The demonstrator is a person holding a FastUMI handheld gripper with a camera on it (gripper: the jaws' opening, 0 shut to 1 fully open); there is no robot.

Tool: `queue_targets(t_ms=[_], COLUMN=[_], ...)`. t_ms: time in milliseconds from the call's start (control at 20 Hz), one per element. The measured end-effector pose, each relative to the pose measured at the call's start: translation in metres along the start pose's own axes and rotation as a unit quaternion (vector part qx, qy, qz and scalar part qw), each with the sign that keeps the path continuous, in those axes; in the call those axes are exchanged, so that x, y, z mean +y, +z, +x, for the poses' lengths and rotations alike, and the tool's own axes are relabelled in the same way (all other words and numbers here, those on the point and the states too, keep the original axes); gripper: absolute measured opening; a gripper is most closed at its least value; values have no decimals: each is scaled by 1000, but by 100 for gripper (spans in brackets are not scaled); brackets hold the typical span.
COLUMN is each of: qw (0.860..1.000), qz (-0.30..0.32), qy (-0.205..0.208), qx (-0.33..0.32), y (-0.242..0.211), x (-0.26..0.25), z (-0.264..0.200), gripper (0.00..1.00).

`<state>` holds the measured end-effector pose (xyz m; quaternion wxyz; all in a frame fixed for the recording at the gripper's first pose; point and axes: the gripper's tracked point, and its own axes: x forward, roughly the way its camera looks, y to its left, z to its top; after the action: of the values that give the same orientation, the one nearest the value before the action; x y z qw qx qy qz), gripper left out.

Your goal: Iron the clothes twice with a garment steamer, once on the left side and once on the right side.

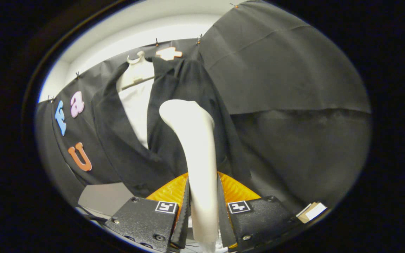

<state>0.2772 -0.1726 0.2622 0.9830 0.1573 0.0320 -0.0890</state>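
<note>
Your dark jacket [174,116] hangs on a white hanger [137,70] (open in front, white inside); the white steamer [197,154] rises just before the jacket, squeezed between both fingers of your gripper [204,211]

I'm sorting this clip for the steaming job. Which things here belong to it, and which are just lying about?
Belongs to the job:
- garment steamer, clamped between the gripper fingers
- black jacket on the white hanger

Lying about:
- small box beside the fingers
</note>
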Motion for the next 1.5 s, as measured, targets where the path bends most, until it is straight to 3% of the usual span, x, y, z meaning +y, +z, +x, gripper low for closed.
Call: queue_targets(t_ms=[350, 700, 1500], qw=[999, 998, 997], qz=[6, -21, -55], qy=[-5, -20, -46], qx=[-42, -59, -30], y=[66, 86, 40], x=[9, 28, 34], z=[27, 48, 54], gripper=[40, 40, 40])
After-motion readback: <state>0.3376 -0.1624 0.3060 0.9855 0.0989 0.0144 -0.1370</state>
